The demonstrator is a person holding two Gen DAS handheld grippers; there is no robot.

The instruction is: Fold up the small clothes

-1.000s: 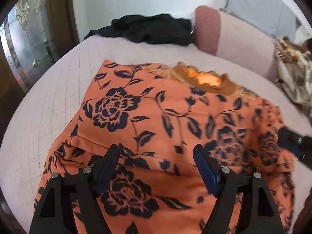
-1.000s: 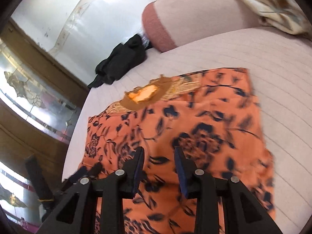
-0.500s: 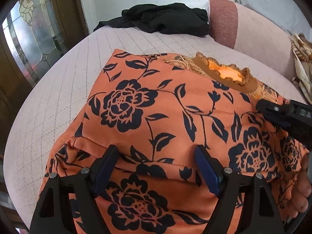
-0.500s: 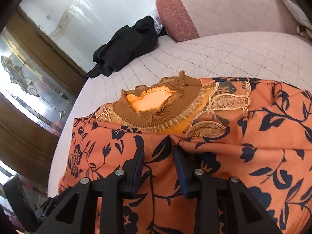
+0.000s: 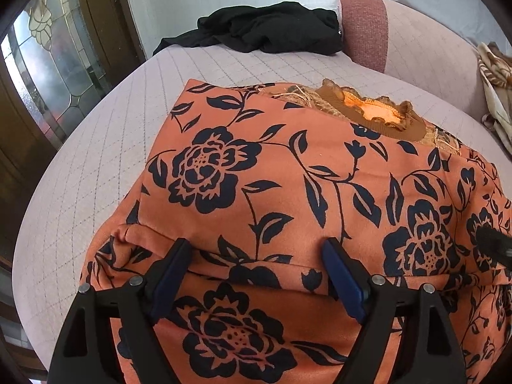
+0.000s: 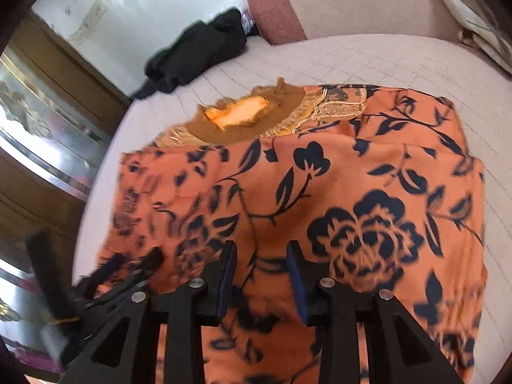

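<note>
Orange flowered top (image 5: 288, 192) is spread flat on the quilted bed (image 5: 96, 160), brown frilly collar (image 5: 377, 115) at the far end. Left gripper (image 5: 256, 262) sits wide over a fold near the hem; its jaws have just been opening, cloth under them but not pinched. Right gripper (image 6: 260, 265) is narrower, over the fabric, gripping nothing as far as I can see. Only the left view shows the fold crisply; the right one is blurry. Black clothes (image 6: 198, 51) sit by the pink bolster (image 6: 275, 6).
</note>
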